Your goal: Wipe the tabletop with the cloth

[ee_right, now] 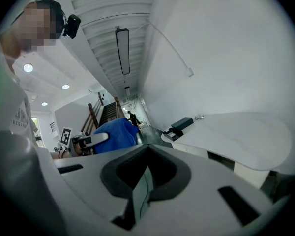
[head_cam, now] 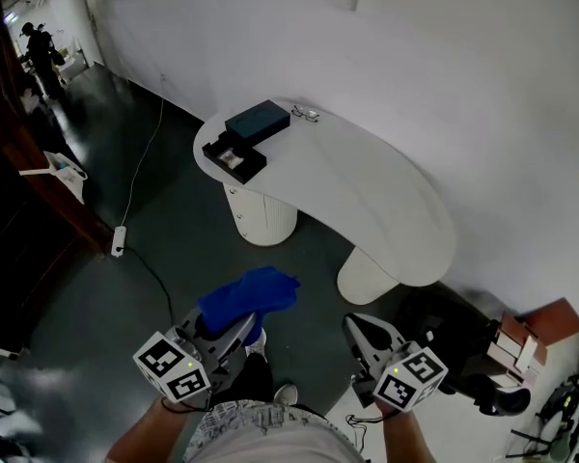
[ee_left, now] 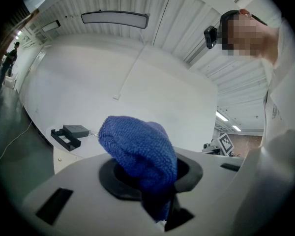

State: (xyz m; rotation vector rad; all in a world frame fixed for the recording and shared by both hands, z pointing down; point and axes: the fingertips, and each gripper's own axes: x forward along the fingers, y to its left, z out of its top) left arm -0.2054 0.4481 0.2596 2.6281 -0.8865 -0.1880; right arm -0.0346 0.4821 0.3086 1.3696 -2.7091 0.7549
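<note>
A blue cloth [head_cam: 252,297] is bunched in my left gripper [head_cam: 245,330], which is shut on it low at the left of the head view, above the dark floor and short of the table. In the left gripper view the cloth [ee_left: 137,150] bulges out between the jaws of the left gripper [ee_left: 152,183]. The white curved tabletop [head_cam: 367,196] stands ahead by the wall. My right gripper [head_cam: 360,329] is held beside the left one, shut with nothing in it. In its own view the right gripper [ee_right: 144,178] has its jaws together, with the tabletop [ee_right: 236,132] ahead to the right.
A black tray [head_cam: 234,155], a dark box [head_cam: 258,122] and a small metal item [head_cam: 306,114] lie at the table's left end. Two round pedestals [head_cam: 261,214] carry the top. A power strip [head_cam: 119,241] and cable lie on the floor. Boxes [head_cam: 521,340] sit at right.
</note>
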